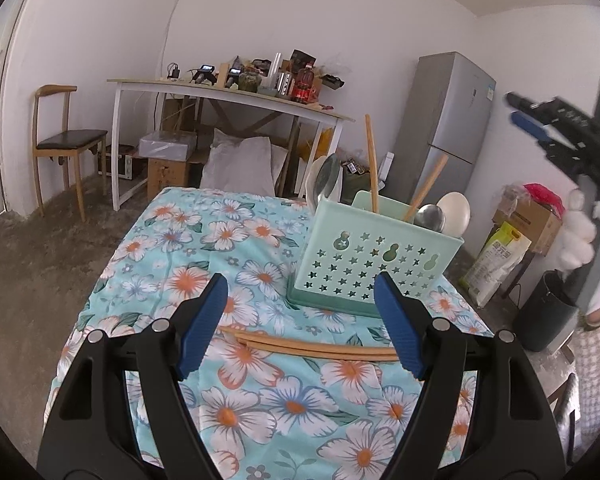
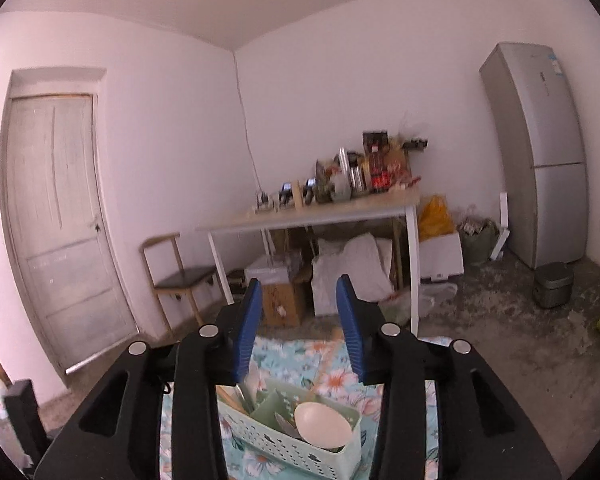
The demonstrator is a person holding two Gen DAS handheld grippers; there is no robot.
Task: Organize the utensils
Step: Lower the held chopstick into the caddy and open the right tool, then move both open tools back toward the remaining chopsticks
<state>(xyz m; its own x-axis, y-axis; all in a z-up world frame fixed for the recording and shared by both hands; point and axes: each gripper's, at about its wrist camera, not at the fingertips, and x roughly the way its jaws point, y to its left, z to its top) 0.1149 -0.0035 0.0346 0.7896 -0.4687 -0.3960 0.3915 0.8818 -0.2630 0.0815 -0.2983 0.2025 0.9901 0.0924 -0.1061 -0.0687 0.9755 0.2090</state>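
A pair of wooden chopsticks [image 1: 312,346] lies crosswise on the floral tablecloth [image 1: 220,240], just in front of a mint-green perforated utensil caddy [image 1: 380,260]. My left gripper [image 1: 302,292] is open, low over the table, with the chopsticks lying between and below its blue pads, untouched. In the caddy stand two chopsticks [image 1: 372,164], a metal spoon [image 1: 430,216], a white spoon [image 1: 454,210] and a ladle [image 1: 326,176]. My right gripper [image 2: 299,292] is open and empty, above the caddy [image 2: 284,436] and its white spoon [image 2: 322,424]. The right gripper [image 1: 514,110] also shows at upper right, in a white-gloved hand [image 1: 580,232].
The table's edges fall away left and right of the cloth. Behind stand a cluttered white desk [image 1: 228,92], a wooden chair [image 1: 66,140], a grey fridge [image 1: 448,120], boxes and a rice sack [image 1: 496,260]. A door [image 2: 60,220] and a rice cooker [image 2: 552,284] are on the floor side.
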